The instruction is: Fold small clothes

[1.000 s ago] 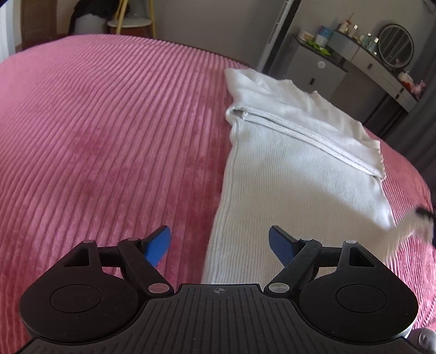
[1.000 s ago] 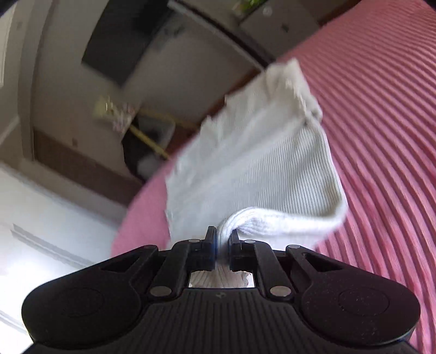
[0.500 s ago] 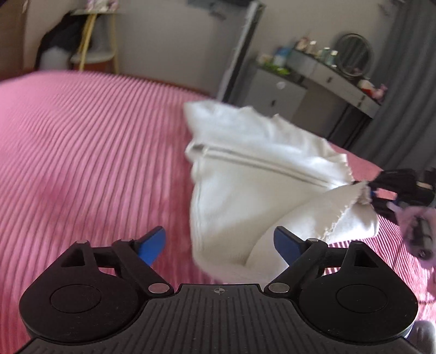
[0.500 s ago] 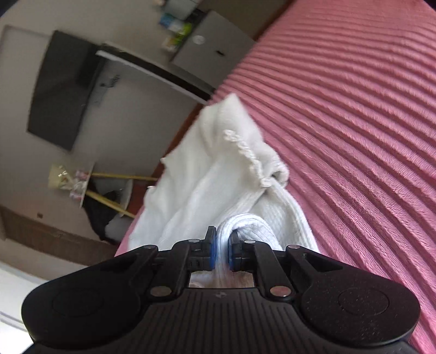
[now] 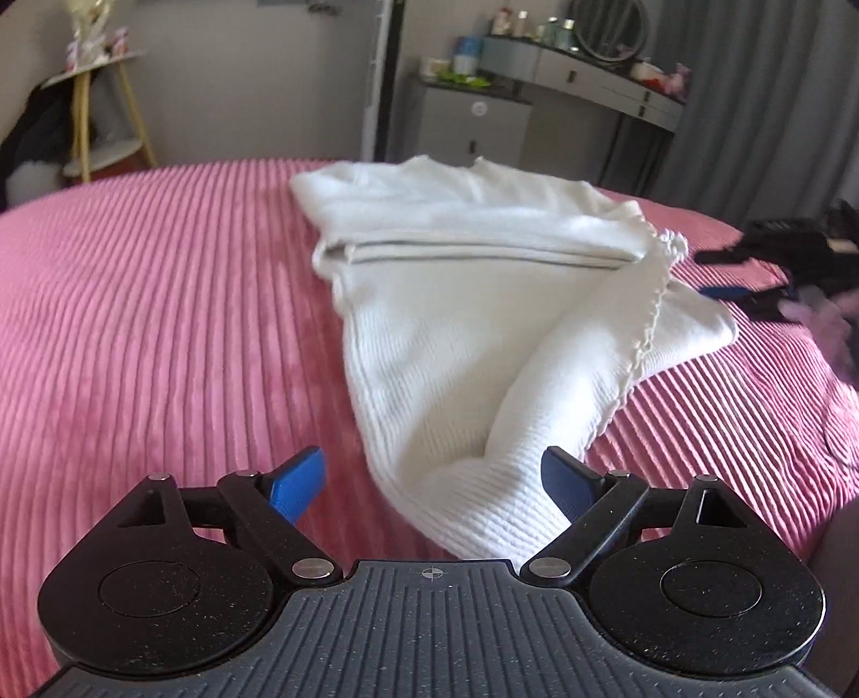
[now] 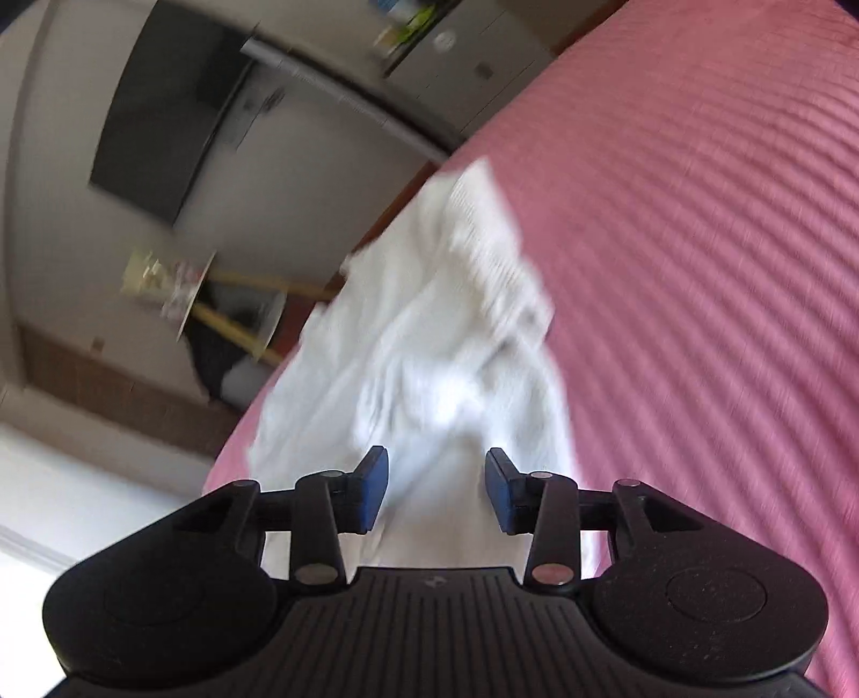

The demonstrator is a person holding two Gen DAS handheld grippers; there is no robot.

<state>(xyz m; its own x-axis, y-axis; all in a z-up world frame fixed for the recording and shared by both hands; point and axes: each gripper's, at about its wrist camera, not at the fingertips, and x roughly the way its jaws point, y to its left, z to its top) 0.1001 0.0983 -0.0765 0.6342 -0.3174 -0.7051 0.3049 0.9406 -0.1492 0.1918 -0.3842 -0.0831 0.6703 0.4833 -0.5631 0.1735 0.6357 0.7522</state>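
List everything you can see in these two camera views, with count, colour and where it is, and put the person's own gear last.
garment: one, white ribbed knit, on the bedspread, partly folded, one side turned over diagonally
bedspread: one, pink, ribbed, covers the bed
side table: one, yellow legs, back left by the wall
cabinet: one, grey, behind the bed
dressing table: one, grey, back right, small bottles on top
round mirror: one, on the dressing table
curtain: one, grey, far right
screen: one, dark, on the wall
left tongs: one, black with blue pads, wide open, garment's near end between them
right tongs: one, black with blue pads, opening, cloth between them but not pressed
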